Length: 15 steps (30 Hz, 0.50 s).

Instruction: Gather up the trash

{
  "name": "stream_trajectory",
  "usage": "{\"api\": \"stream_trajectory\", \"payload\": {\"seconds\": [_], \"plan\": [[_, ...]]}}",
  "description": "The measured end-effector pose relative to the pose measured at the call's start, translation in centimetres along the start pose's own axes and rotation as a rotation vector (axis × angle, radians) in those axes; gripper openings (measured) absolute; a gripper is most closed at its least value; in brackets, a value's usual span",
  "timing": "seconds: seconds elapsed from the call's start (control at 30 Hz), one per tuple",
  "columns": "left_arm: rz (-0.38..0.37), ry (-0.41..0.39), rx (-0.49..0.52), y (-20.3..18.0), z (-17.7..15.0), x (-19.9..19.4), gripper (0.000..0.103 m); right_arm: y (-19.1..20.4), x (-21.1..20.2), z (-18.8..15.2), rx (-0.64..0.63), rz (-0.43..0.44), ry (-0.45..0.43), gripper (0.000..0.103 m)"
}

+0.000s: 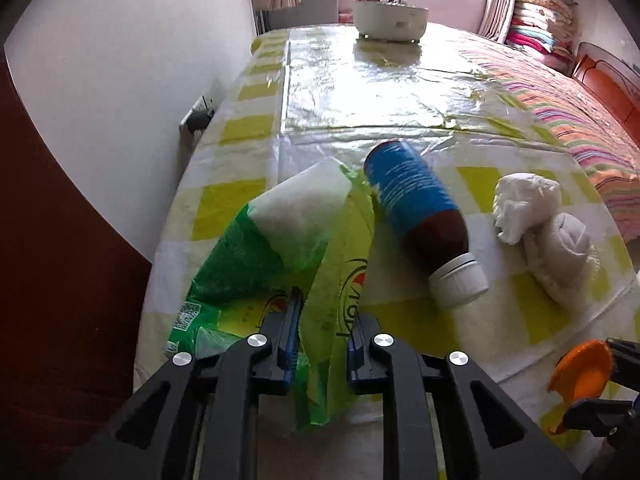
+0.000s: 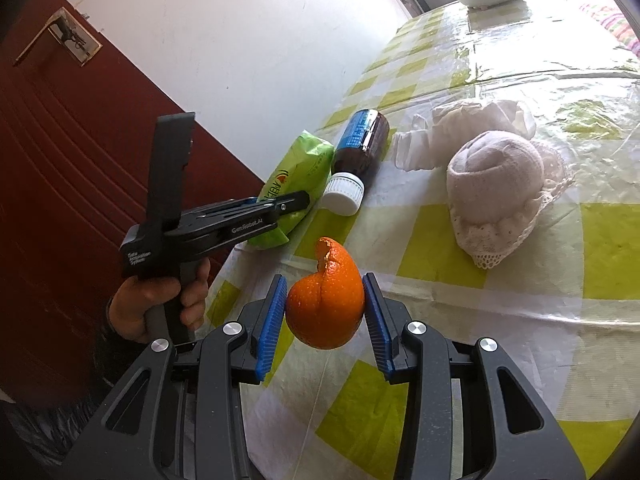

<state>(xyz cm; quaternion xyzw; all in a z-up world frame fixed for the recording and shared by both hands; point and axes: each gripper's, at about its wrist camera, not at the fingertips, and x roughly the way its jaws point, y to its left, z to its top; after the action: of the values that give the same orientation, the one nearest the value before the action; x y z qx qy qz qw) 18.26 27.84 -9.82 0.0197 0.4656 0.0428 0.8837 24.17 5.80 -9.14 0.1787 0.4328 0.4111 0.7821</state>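
While the left tongs (image 1: 324, 316) clamp their blue pads on the near end of a crinkled green-and-white plastic snack wrapper (image 1: 280, 236), the right tongs (image 2: 326, 308) grip a curled piece of orange peel (image 2: 326, 304) just above the worktop (image 2: 600, 248), which is covered in a yellow-and-white chequered cloth under clear plastic. A hand (image 2: 160, 304) holding the left tool's black grip shows at the left of the right-wrist view, with a dark red door (image 2: 60, 160) behind it. The wrapper lies near the worktop's left edge, its far end pointing away from the camera. Just beside it on the right lies a brown bottle with a blue label and white screw cap (image 1: 420, 216), on its side, cap towards the near edge. Further right sit a crumpled white tissue (image 1: 520, 204) and, touching it, a rolled white lace-trimmed cloth (image 2: 500, 184). At the worktop's far end stands a white plastic basket (image 1: 390, 20). A striped bedspread (image 1: 580, 128) runs along the right side.
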Motion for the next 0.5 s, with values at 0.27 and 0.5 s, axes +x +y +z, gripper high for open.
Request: {"api": "stream_trajectory", "payload": {"seconds": [0.27,0.5], "plan": [[-0.106,-0.055,0.004,-1.8,0.4,-2.1,0.016,-0.6,-1.0,0.2,0.009,-0.013,-0.022,0.039],[-0.201,-0.071,0.012,-3.7,0.8,-3.2,0.016,-1.2,-2.5,0.2,0.021,-0.029,-0.047,0.039]]}}
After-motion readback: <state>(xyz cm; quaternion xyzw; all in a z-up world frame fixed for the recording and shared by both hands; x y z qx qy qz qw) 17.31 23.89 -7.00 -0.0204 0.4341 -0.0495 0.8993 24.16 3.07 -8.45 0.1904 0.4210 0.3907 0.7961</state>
